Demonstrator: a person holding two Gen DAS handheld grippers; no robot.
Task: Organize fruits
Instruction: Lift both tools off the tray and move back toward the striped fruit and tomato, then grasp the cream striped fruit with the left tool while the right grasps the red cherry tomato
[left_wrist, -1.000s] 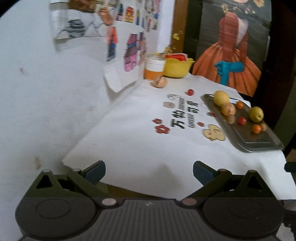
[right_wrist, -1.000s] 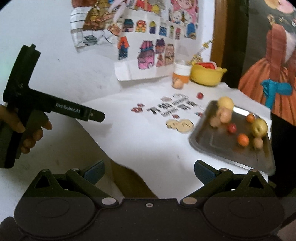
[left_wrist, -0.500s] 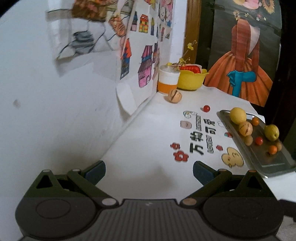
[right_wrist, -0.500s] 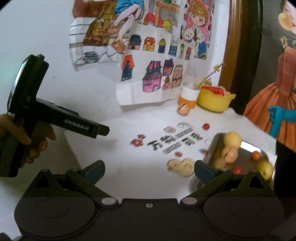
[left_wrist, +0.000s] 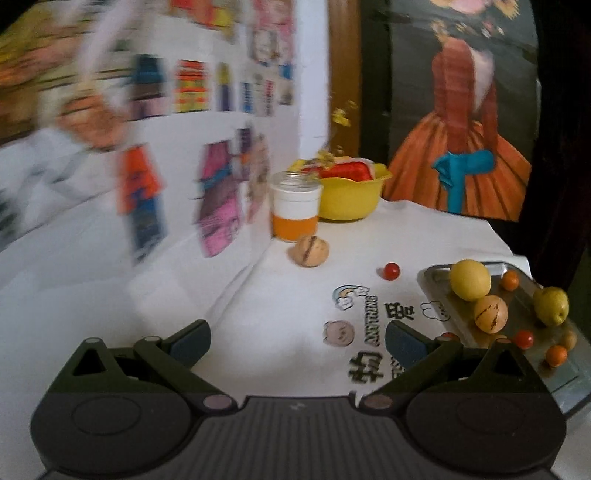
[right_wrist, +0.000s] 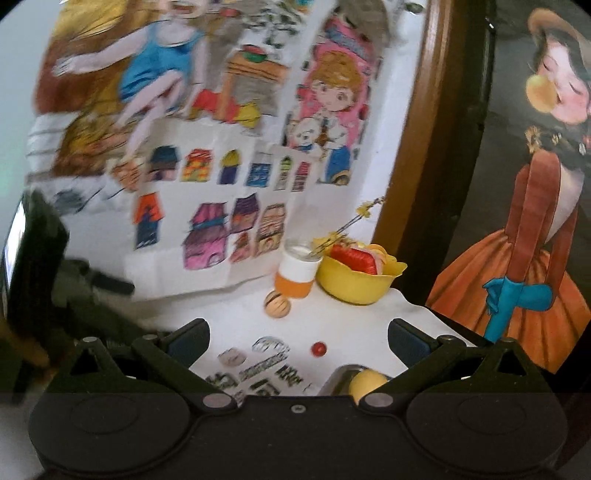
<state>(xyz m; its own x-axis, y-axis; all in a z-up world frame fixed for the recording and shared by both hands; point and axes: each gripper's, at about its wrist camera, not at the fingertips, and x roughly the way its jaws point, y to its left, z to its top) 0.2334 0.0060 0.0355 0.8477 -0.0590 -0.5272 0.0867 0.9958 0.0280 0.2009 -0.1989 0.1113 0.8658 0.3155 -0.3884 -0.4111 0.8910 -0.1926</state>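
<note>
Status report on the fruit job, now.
Left gripper and right gripper open, empty. Striped fruit and red berry loose on cloth; rest on tray. Nothing between fingers and fruit.

White wall (left_wrist: 92, 258) – children's drawings (right_wrist: 221, 155) taped up; wooden frame (right_wrist: 417, 147), painting (left_wrist: 465, 155) of orange-gowned figure.

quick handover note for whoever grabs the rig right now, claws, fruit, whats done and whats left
Left claw: open, empty, above the white cloth.
Right claw: open, empty, facing the back corner.
Metal tray at right already holds a yellow fruit, a striped tan fruit, a green-yellow fruit and small red and orange ones.
Still loose on the cloth: a striped tan fruit beside the orange-and-white jar, and a small red fruit.
Left: probably tray those two.
</note>
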